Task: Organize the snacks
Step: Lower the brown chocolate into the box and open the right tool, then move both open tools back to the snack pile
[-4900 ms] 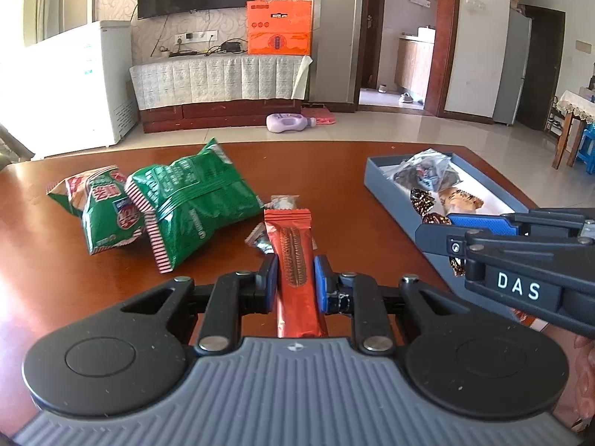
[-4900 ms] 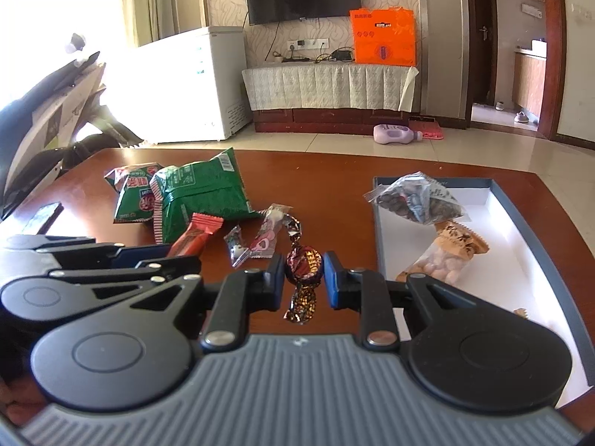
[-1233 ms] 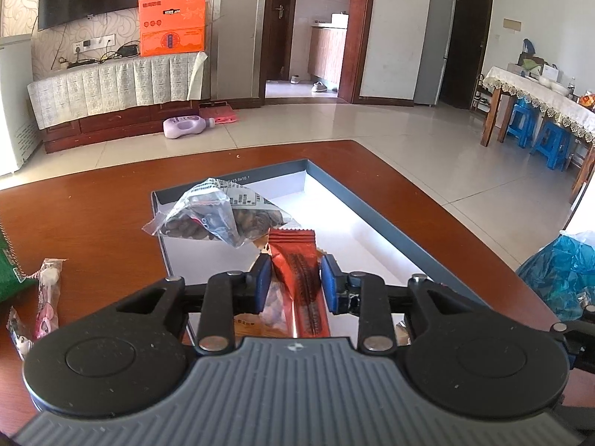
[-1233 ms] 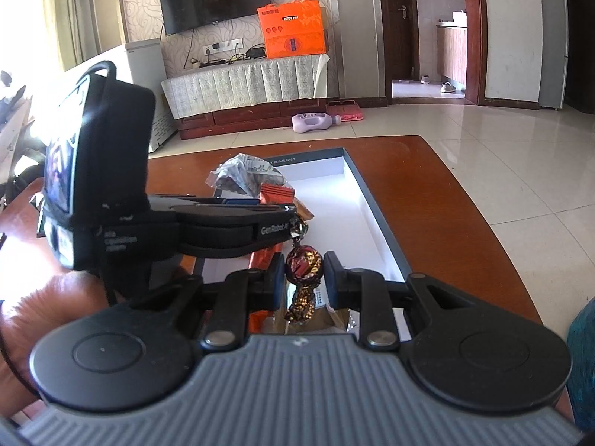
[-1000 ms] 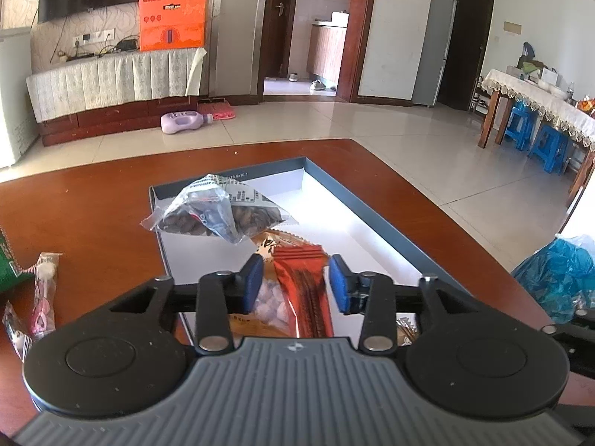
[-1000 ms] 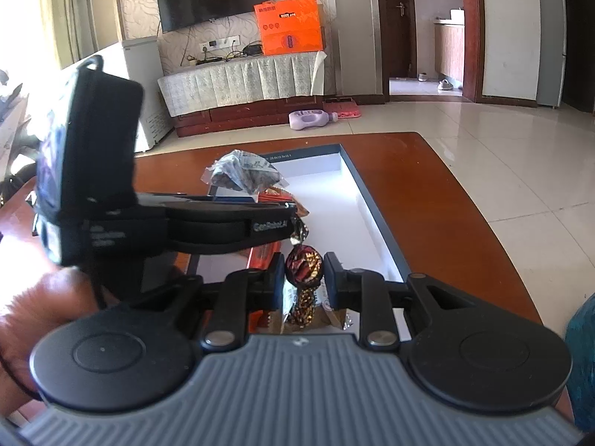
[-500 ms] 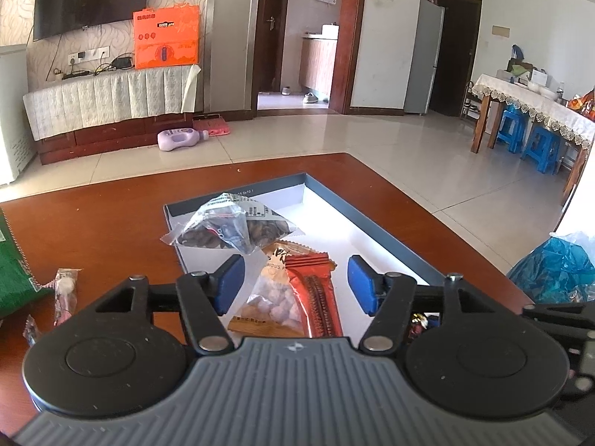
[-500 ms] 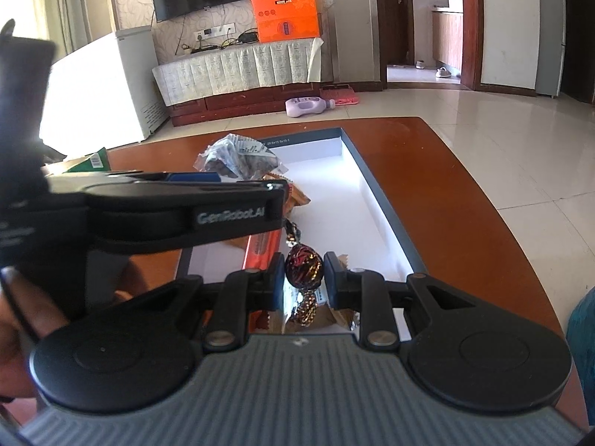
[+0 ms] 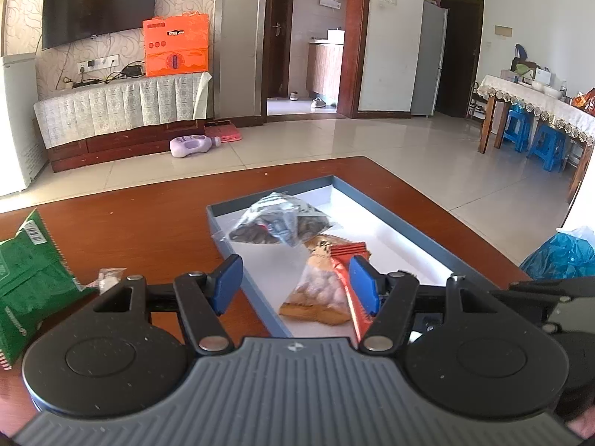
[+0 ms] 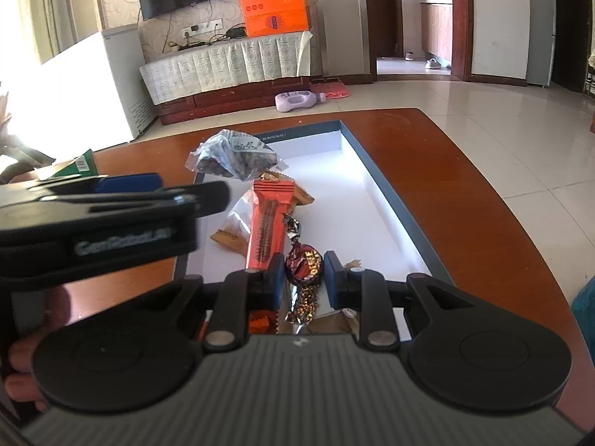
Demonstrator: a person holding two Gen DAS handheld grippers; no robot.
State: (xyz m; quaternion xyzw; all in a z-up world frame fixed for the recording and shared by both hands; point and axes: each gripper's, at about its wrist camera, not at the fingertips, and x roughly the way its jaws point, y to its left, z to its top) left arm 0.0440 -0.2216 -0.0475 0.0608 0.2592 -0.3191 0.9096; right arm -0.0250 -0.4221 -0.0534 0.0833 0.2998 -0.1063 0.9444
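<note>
A blue-walled box (image 9: 409,223) with a white floor (image 10: 357,200) lies on the brown table. In it lie a clear bag of dark candies (image 9: 279,221) (image 10: 234,158), a bag of pale nuts (image 9: 319,290) and the red snack bar (image 9: 347,278) (image 10: 267,223). My left gripper (image 9: 295,284) is open and empty above the box's near left wall; it also shows in the right wrist view (image 10: 126,186). My right gripper (image 10: 300,278) is shut on a dark red wrapped candy (image 10: 303,260) over the box's near end.
A green snack bag (image 9: 26,278) and a small clear wrapped sweet (image 9: 108,277) lie on the table left of the box. A blue plastic bag (image 9: 561,252) sits past the table's right edge. The table edge curves close on the right (image 10: 520,245).
My left gripper opened and let go of the red snack bar, which now lies in the box, then drew back to the left. My right gripper stayed shut on the candy over the box.
</note>
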